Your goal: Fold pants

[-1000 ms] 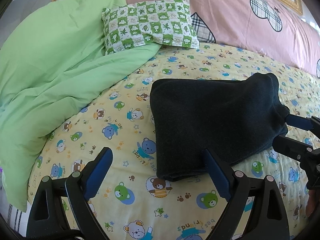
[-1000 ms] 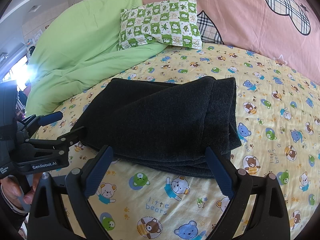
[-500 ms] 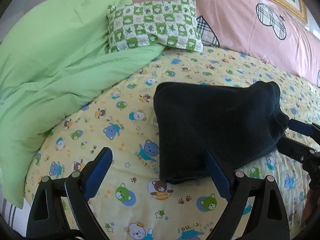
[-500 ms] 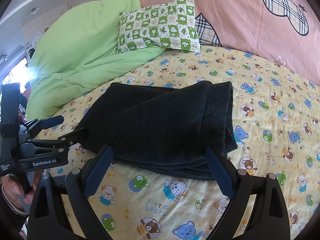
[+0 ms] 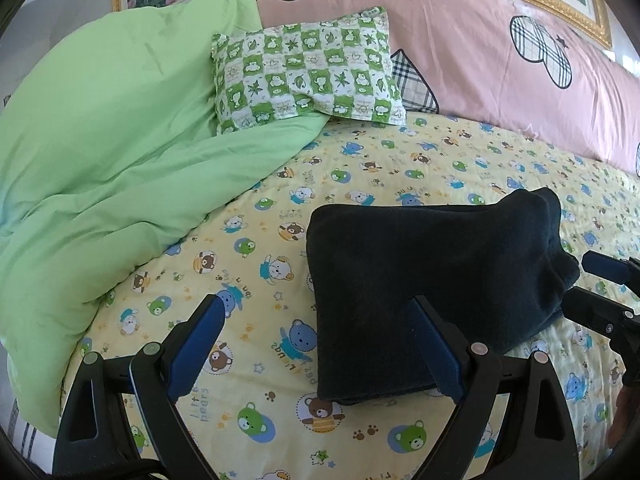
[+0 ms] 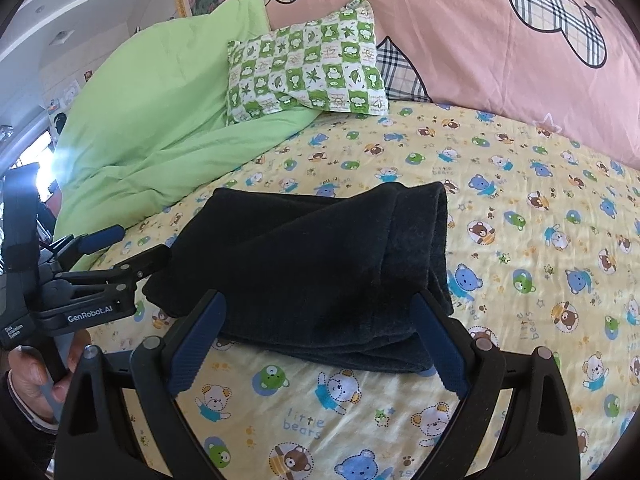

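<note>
Pants lie folded in a dark, thick pile on the yellow bear sheet, and everything here is placed from them. Far to the left of the pants is the green blanket, bunched up. Behind the pants, up and a bit left, a green checked pillow leans on the blanket. Behind that runs a long pink cushion with plaid shapes.

The left gripper is spread wide with nothing in it. Its left blue pad is over bare sheet and its right pad is in front of the near left corner of the pants. At the right edge of the pants, this view shows only the tips of the right gripper.

The right wrist view shows more. The right gripper is also spread wide and holds nothing, just in front of the near edge of the pants. To the left of the pants the whole left gripper shows from the side, with a hand on its grip. Its lower finger reaches the left edge of the pants, but it is hard to tell if it touches. The hand is partly cut off at the edge.
</note>
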Tool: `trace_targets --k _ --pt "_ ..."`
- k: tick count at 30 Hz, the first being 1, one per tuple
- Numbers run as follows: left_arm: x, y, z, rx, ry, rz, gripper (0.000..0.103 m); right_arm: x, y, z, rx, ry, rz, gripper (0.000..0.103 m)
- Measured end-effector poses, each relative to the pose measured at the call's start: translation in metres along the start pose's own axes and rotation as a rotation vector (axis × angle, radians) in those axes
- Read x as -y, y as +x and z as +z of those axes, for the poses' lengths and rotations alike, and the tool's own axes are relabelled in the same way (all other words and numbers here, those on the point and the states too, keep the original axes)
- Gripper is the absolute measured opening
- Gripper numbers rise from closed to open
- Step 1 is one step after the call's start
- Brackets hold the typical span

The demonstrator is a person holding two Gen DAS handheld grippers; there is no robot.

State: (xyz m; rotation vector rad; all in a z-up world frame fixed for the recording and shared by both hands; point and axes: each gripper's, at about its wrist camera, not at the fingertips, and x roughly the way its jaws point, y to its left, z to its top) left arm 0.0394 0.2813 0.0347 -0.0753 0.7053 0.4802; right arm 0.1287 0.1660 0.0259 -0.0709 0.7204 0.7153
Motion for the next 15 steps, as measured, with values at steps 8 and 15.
trace_targets --k 8,15 --pt "0.004 0.002 0.0 -0.014 0.005 0.004 0.093 0.003 -0.002 -0.001 0.002 0.02 0.011 0.094" --pt "0.021 0.005 0.0 -0.03 0.036 0.002 0.093 0.001 0.002 0.0 -0.008 0.026 0.022 0.094"
